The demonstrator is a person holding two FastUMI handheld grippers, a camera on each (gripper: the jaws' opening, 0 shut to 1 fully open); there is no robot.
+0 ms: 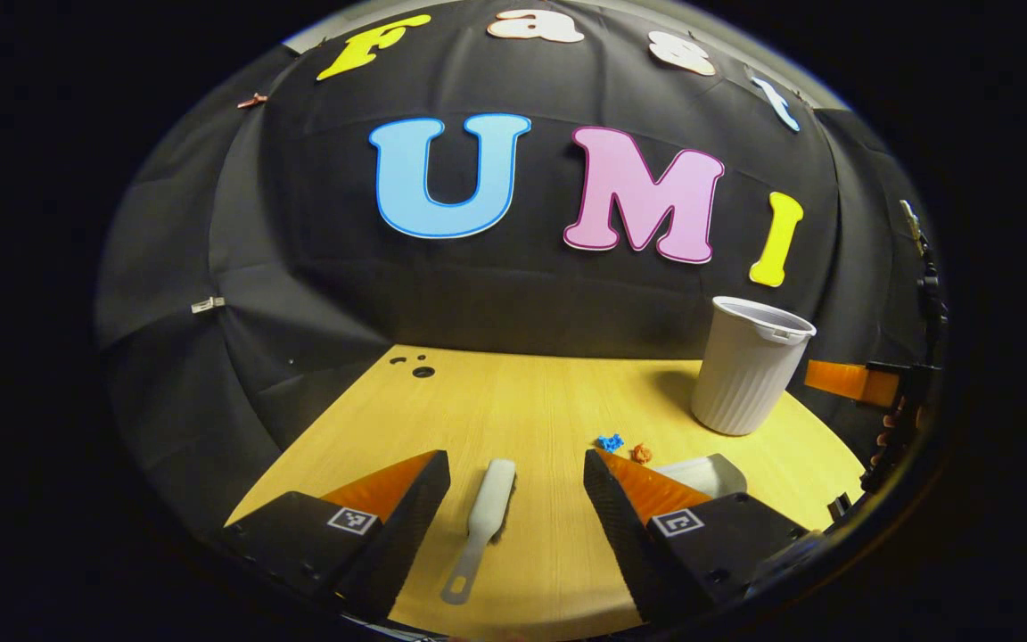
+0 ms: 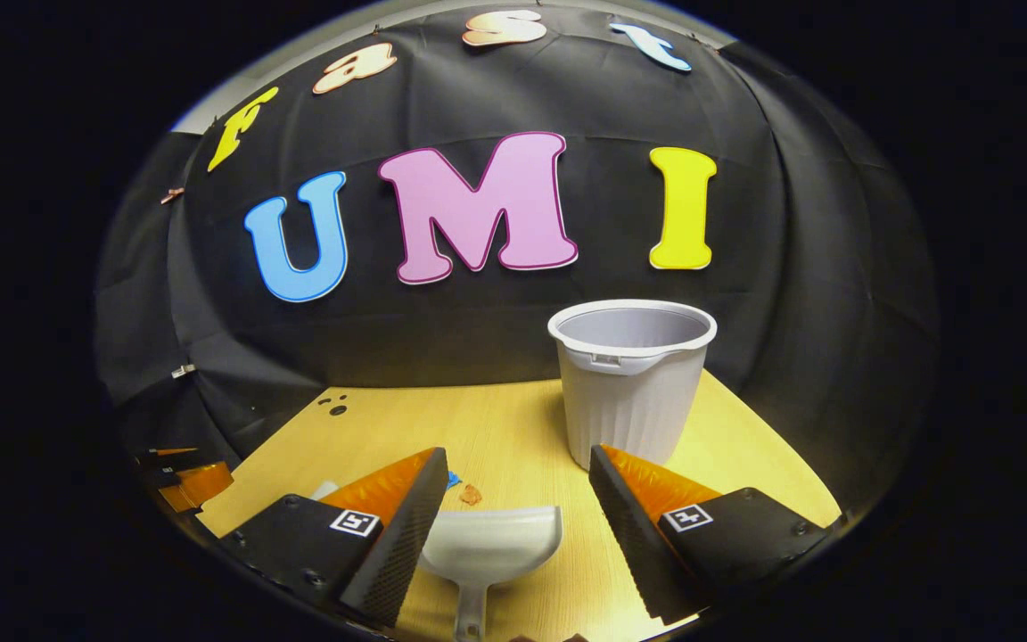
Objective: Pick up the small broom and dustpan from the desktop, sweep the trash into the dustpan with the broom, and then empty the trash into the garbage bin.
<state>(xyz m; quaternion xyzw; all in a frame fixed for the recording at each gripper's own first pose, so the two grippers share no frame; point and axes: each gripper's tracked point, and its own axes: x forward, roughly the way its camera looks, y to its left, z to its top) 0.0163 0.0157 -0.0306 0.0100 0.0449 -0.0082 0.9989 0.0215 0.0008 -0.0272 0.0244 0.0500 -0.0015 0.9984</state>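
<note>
Two trash bits, one broom, one dustpan, one bin.

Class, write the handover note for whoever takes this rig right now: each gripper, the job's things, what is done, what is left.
Left gripper: jaws open, broom lying on the desk between them, ungrasped.
Right gripper: jaws open over the dustpan, ungrasped.
Blue scrap and orange scrap lie on the desk by the dustpan; white bin stands upright behind.
Done: nothing.
Left: grasp both, sweep, empty into bin.
</note>
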